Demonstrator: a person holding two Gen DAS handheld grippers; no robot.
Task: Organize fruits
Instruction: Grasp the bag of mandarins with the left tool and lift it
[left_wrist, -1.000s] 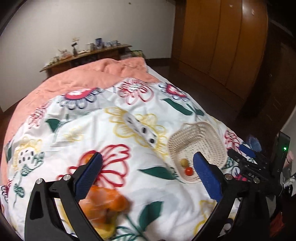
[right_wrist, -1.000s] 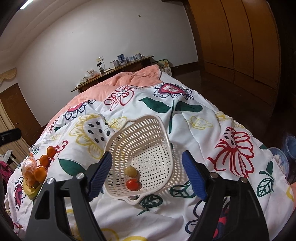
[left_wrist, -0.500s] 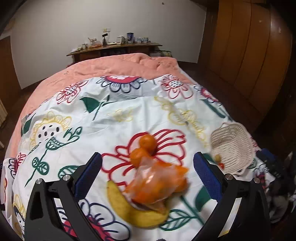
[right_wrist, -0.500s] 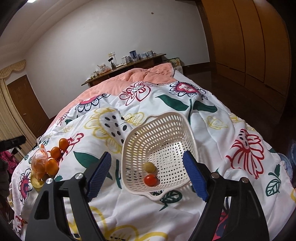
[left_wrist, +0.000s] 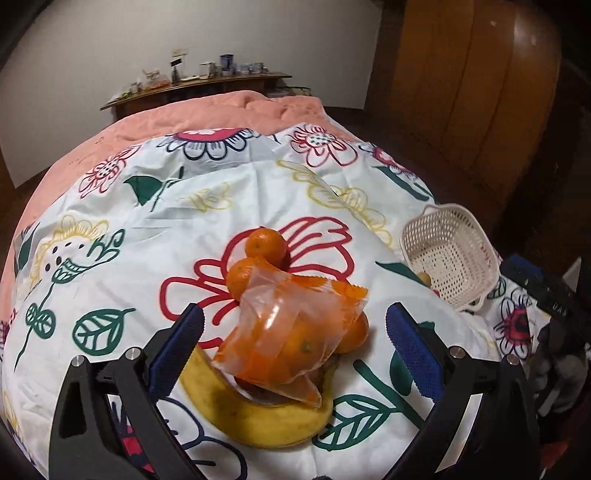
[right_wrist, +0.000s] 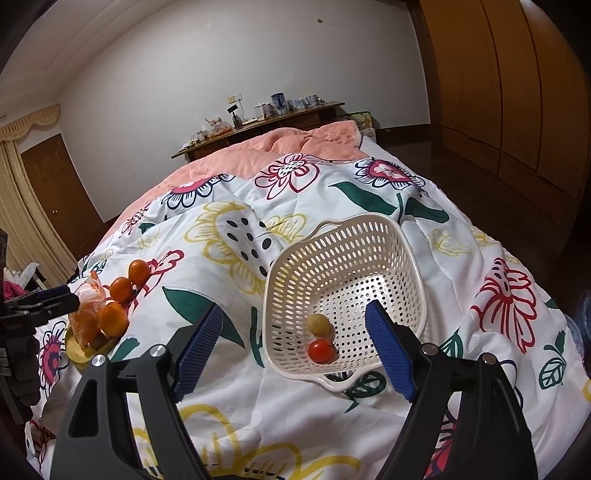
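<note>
Inside the white basket (right_wrist: 343, 258), a red tomato (right_wrist: 321, 350) beside a yellowish fruit (right_wrist: 319, 324).

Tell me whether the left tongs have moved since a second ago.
Yes. The left tongs swung away from the white basket, which slid to the right edge of their view, and closed in over the bag of oranges and banana.

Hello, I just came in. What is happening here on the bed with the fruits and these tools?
A person is sorting fruit on a floral quilt, with a hand-held gripper in each hand. The left hand-held gripper is open over a pile: a plastic bag of tangerines lying on a banana, with loose tangerines beside it. The right hand-held gripper is open in front of the white basket, which holds a red tomato and a yellowish fruit. Nothing is held.
</note>
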